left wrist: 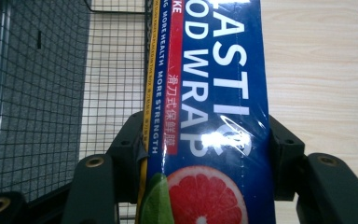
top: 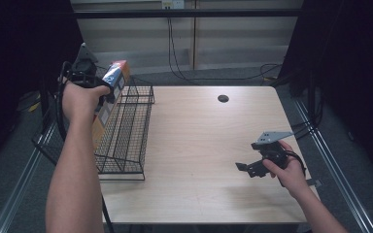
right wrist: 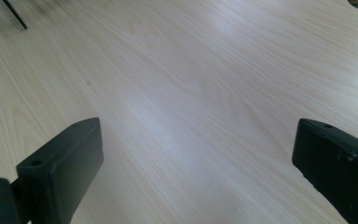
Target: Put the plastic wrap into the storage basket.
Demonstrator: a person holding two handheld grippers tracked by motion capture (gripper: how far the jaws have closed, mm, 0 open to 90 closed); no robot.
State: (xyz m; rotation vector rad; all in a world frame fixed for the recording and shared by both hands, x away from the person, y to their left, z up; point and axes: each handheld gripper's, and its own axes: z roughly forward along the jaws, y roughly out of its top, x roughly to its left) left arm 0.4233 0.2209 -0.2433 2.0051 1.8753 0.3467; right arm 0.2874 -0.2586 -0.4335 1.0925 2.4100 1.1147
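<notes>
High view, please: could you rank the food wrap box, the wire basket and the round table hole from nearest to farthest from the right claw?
1. Round table hole, up the table from the right claw.
2. Wire basket, across at the table's left edge.
3. Food wrap box, over the basket's far left side, clamped in the left claw.

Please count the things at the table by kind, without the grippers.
Food wrap box: 1
Black wire basket: 1
Total: 2
</notes>
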